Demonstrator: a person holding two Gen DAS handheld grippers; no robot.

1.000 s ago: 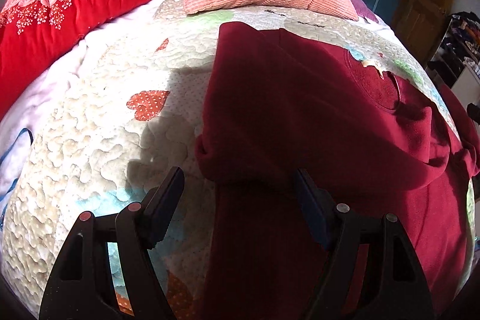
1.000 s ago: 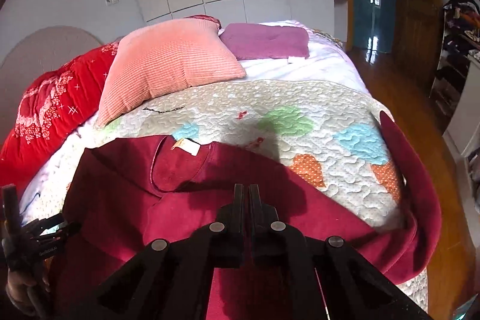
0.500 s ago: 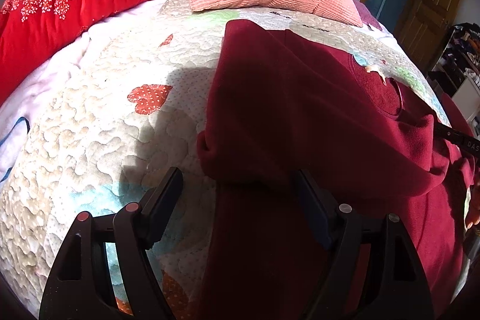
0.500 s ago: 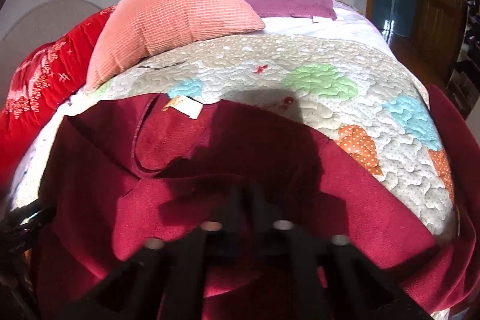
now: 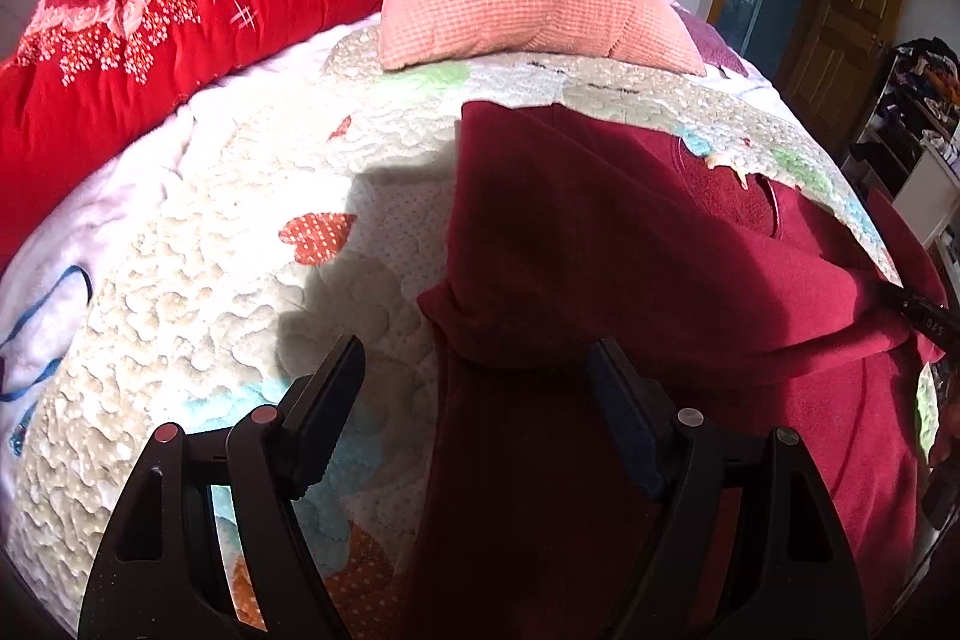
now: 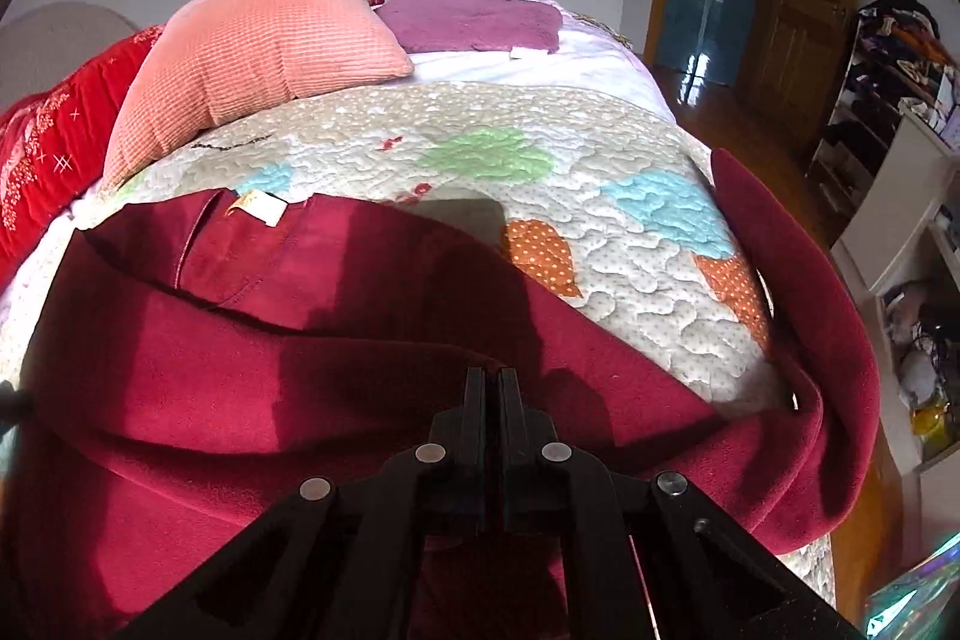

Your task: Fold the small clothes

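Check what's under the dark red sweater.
The patchwork quilt shows around the dark red sweater, which lies on it. Anything beneath the sweater's folded layers is covered and can't be seen.

Closed right gripper [image 6: 491,382] over maroon garment [image 6: 240,388]

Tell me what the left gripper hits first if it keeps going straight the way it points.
Most likely the folded edge of the dark red garment, lying on the quilt just ahead of the open left gripper. Depth is unclear; its left finger may meet quilt instead.
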